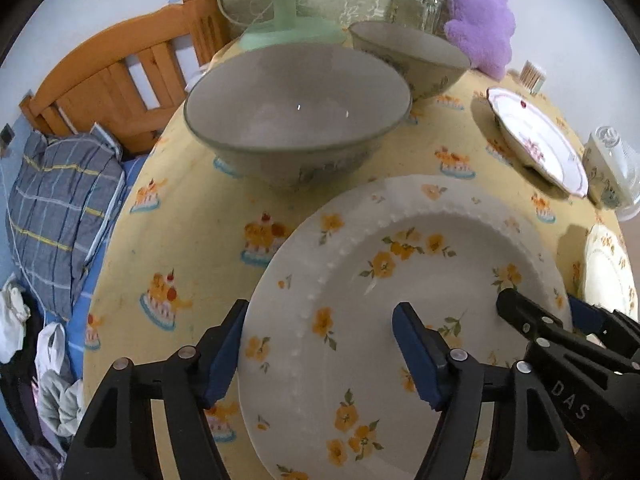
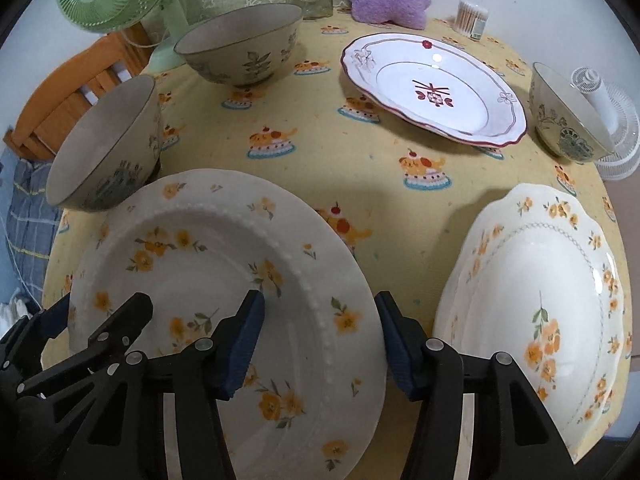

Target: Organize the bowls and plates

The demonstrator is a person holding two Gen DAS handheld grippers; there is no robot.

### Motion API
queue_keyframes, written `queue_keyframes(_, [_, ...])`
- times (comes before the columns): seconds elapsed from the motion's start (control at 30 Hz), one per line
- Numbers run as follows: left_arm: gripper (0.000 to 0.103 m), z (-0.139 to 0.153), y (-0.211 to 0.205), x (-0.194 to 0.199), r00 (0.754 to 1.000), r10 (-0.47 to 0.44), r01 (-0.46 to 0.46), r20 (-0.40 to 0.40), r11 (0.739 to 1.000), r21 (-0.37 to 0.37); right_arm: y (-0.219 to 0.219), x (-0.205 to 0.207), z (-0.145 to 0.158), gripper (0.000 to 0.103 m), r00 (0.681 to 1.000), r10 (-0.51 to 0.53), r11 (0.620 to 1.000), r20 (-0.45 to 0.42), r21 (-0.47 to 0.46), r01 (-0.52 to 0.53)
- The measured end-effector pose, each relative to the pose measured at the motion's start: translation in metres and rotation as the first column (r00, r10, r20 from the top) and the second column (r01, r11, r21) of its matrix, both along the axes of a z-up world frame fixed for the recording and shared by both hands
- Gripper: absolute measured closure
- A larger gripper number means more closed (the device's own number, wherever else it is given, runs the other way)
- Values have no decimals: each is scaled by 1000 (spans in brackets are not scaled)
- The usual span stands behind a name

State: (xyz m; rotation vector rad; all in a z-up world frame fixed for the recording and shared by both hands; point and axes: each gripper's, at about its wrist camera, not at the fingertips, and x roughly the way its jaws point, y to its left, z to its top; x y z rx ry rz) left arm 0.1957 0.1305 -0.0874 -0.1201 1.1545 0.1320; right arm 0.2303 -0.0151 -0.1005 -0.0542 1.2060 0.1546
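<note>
— Where's the plate (image 2: 224, 280)?

— Lower left of the right view, on the cloth (image 2: 360, 152). My right gripper (image 2: 318, 338) and left gripper (image 1: 320, 350) each straddle a rim, jaws part-open, not yet pinching, to lift it evenly, I'd say.

— The bowl (image 1: 298, 114)?

— Upper middle, left view.

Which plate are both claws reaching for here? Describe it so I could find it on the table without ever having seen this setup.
On the yellow cake-print tablecloth, look at the near edge, just in front of the nearest grey bowl. The beaded plate lies there with one claw straddling each side of its rim. Unlike the scalloped orange-flower plate to its right and the red-trimmed plate behind, it has a smooth round rim and a raised ring of beads.
</note>
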Motion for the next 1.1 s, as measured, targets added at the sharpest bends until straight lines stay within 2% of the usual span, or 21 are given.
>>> queue_keyframes(0.07, [30, -1, -4, -7, 1000, -15, 16, -15, 1000, 23, 0, -6, 0, 43, 1000, 8, 1000, -4, -4, -8])
queue_keyframes(0.3, [32, 0, -4, -27, 998, -25, 25, -58, 1000, 5, -4, -27, 1, 43, 998, 8, 1000, -54, 0, -8])
queue_keyframes(0.53, [34, 0, -6, -32, 998, -51, 51, -46, 999, 14, -8, -43, -1, 43, 998, -5, 1000, -68, 0, 5])
queue_keyframes(0.67, [33, -1, -5, -28, 997, -55, 55, -52, 998, 9, -3, -43, -2, 38, 997, 4, 1000, -75, -15, -5])
queue_keyframes(1.1, [35, 7, 3, -44, 992, -99, 99, -72, 995, -5, 10, -52, 6, 38, 993, -32, 998, -114, -49, 27])
